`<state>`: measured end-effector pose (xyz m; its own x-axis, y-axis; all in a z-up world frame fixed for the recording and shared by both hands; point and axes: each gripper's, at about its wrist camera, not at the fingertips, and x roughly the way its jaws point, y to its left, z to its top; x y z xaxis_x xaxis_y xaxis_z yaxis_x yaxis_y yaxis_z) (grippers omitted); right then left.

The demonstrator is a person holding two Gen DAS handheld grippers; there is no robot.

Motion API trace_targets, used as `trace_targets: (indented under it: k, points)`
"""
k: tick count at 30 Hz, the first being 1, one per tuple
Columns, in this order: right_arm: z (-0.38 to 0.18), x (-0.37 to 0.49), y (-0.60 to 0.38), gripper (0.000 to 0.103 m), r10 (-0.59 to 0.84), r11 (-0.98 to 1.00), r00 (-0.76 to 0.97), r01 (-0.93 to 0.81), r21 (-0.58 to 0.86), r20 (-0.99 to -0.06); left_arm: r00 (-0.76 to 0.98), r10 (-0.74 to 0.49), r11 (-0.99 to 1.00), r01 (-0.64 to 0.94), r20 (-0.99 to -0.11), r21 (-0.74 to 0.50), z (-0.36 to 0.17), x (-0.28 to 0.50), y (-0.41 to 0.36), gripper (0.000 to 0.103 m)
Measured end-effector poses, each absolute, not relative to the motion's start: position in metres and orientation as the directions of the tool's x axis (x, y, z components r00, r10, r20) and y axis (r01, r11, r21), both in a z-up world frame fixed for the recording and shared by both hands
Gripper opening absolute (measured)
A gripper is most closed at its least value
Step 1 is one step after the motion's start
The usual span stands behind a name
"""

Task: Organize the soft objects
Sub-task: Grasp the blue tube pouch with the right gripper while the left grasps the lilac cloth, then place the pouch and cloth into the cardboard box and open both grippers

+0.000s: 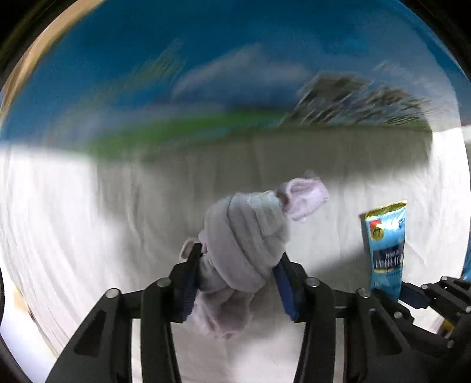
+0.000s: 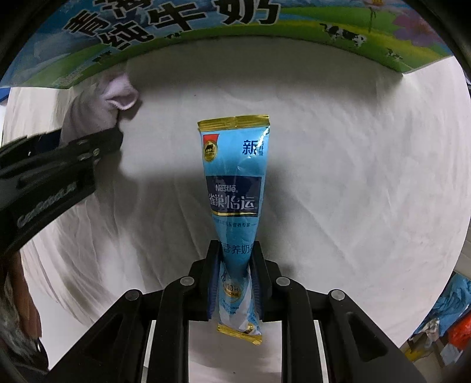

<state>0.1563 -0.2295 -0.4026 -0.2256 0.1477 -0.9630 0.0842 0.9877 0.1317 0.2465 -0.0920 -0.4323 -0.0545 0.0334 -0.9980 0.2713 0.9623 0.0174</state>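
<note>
A knotted grey-lilac sock bundle (image 1: 244,250) is sitting clamped in the left tool (image 1: 235,271), above the white sheet (image 1: 73,221) covering the table. Just beside the bundle, the right tool (image 2: 234,265) is squeezing a blue Nestlé milk-powder sachet (image 2: 235,176), pinched near its lower end. Behind the bundle, a printed milk carton box (image 2: 206,26) is standing at the sheet's far edge.

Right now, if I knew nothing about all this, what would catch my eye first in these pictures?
Probably the blue Nestle sachet, pinched near its lower end by the right gripper and standing up over the white sheet. Next, the knotted bundle of pale grey and lilac socks clamped in the left gripper. Behind both looms a bright milk carton box printed with cows and green fields.
</note>
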Motion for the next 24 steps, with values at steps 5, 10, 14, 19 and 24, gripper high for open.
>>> trace_targets:
  k: [5,10,14,19,24]
  points:
    - [-0.397,0.156,-0.219,0.016,0.127,0.991,-0.207,0.061,0.116,-0.970,-0.095,-0.054,0.988,0.137,-0.994,-0.067,-0.429,0.228,-0.075,0.040]
    - [-0.375,0.154,-0.225,0.014,0.142,0.990,-0.179,0.044,0.136,-0.974,-0.089,-0.133,0.990,0.040,-0.987,-0.137,-0.423,0.197,-0.062,0.040]
    - [-0.351,0.149,-0.232,0.014,0.186,0.982,-0.140,0.056,0.180,-0.973,-0.072,-0.204,0.979,-0.001,-0.976,-0.204,-0.402,0.184,-0.059,0.040]
    - [-0.296,0.151,-0.249,0.014,0.247,0.967,-0.051,0.071,0.243,-0.968,0.028,-0.299,0.954,0.014,-0.954,-0.298,-0.338,0.181,-0.064,0.040]
    - [-0.229,0.172,-0.271,0.014,0.286,0.953,0.086,0.082,0.293,-0.954,0.134,-0.364,0.931,0.055,-0.922,-0.360,-0.256,0.213,-0.065,0.040]
